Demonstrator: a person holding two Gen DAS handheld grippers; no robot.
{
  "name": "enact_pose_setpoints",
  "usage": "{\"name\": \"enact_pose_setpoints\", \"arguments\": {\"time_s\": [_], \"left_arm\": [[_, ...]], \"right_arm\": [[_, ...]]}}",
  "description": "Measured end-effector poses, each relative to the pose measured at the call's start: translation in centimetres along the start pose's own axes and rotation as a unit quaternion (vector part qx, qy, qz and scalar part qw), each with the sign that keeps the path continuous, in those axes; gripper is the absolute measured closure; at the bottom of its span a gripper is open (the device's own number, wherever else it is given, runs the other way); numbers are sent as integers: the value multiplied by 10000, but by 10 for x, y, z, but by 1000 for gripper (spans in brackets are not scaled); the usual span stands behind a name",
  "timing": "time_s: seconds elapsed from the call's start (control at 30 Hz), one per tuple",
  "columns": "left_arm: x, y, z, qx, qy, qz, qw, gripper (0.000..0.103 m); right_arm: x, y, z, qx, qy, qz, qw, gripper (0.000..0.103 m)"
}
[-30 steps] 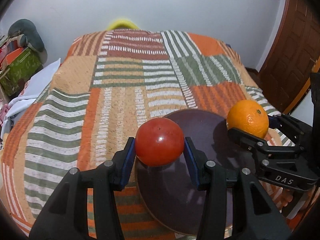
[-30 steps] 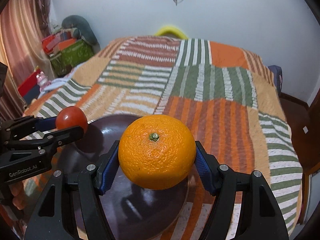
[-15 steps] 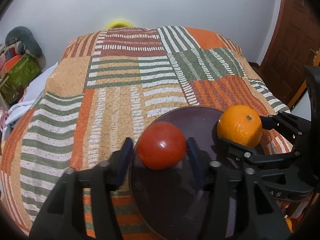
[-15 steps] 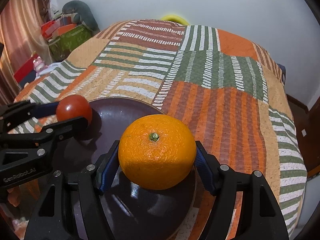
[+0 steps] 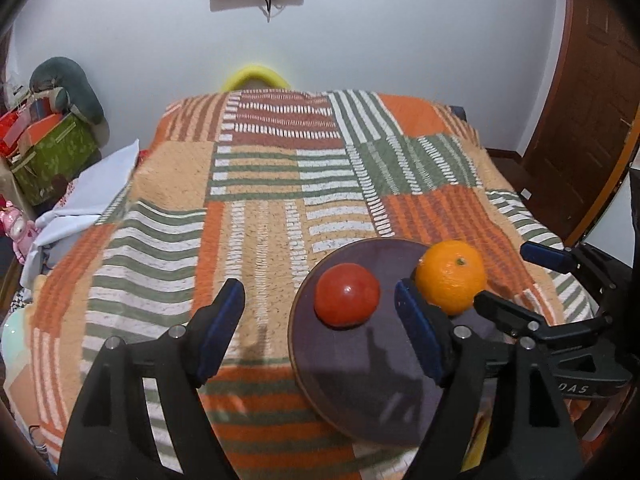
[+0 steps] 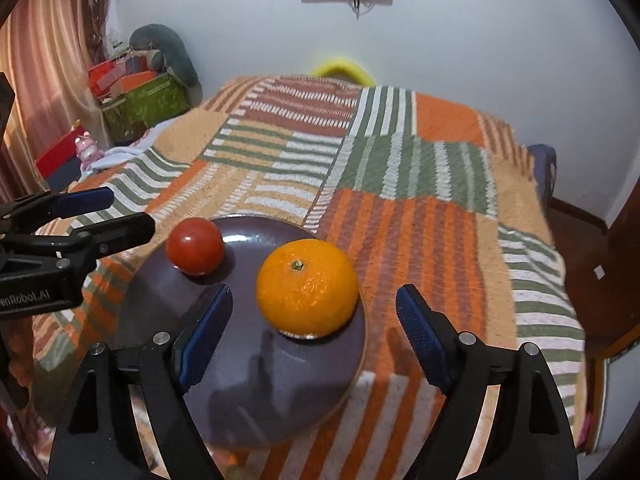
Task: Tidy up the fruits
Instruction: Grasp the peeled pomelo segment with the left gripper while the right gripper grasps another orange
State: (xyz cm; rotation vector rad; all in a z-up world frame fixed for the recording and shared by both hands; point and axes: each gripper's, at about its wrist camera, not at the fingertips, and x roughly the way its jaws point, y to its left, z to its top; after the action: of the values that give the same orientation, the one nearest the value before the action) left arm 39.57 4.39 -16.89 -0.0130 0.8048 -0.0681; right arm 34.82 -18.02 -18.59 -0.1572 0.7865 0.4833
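Note:
A red tomato [image 5: 346, 294] and an orange [image 5: 451, 276] lie side by side on a dark purple plate [image 5: 372, 376] on the striped bedspread. In the right wrist view the tomato [image 6: 195, 245] lies at the plate's [image 6: 256, 396] far left and the orange [image 6: 307, 288] at its right edge. My left gripper [image 5: 320, 334] is open and empty, drawn back left of the tomato. My right gripper [image 6: 314, 334] is open and empty, just behind the orange. Each gripper shows in the other's view, the right one [image 5: 516, 276] and the left one [image 6: 108, 212].
The bed [image 5: 280, 184] carries a patchwork blanket of orange, green and white. Boxes and a grey plush [image 5: 60, 92] stand at the left wall. A wooden door [image 5: 592, 92] is at the right. A yellow ring [image 5: 256, 76] peeks over the bed's far end.
Both grippers have opened and let go of their fruit. The tomato and the orange now rest on the plate, and both grippers have pulled back.

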Motion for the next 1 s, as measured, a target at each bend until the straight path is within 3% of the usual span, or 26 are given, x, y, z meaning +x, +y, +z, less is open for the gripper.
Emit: {"name": "enact_pose_setpoints", "arguments": {"time_s": [0.57, 1.0], "left_arm": [[-127, -11, -34, -45, -309, -217, 9993, 26], [-160, -19, -91, -130, -83, -217, 9996, 26]], "right_arm": [[-121, 25, -27, 69, -678, -125, 9976, 21], [-166, 30, -76, 215, -700, -386, 9966, 20]]}}
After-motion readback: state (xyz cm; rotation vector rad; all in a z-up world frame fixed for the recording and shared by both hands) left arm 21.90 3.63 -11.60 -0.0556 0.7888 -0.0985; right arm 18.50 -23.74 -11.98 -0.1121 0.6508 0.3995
